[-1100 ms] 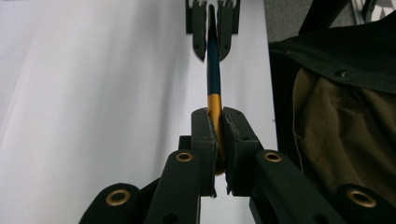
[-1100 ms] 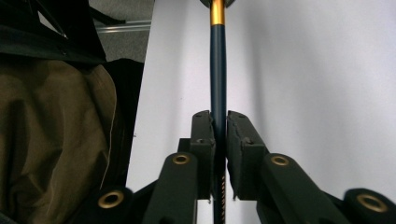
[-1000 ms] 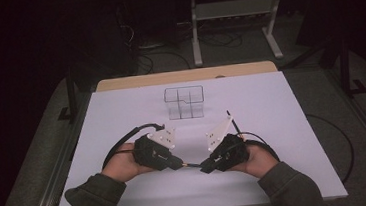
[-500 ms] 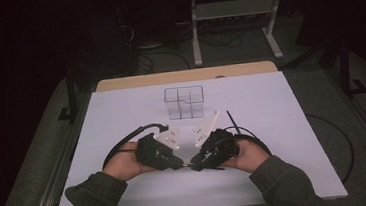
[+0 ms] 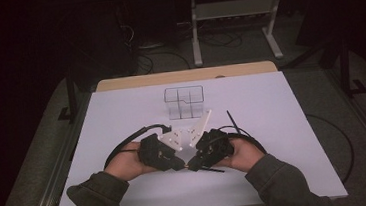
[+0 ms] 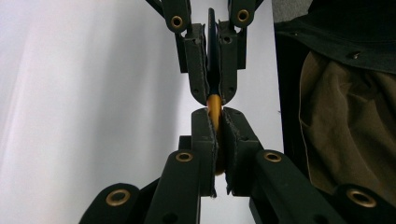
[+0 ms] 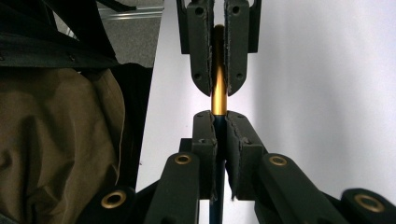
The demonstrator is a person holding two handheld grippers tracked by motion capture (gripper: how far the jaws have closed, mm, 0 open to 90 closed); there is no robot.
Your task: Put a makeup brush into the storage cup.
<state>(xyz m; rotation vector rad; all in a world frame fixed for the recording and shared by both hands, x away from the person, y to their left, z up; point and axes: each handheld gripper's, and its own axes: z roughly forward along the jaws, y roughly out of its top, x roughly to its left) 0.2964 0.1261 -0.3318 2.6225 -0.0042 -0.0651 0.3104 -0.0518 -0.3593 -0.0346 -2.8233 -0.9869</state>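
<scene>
Right gripper [image 7: 218, 116] rising from six o'clock, black jaws clamped on a slim gold-and-dark-blue metal rod [image 7: 218, 95], left gripper [image 7: 217, 91] descending from twelve o'clock, pinching the rod's gold end, white tabletop [image 7: 327, 70] behind, olive-brown fabric sleeve [image 7: 56, 140] at nine o'clock.

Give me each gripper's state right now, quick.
Left gripper: jaws closed on the gold end of a thin pen-like rod.
Right gripper: jaws closed on the same rod's dark end, tip to tip with the left.
</scene>
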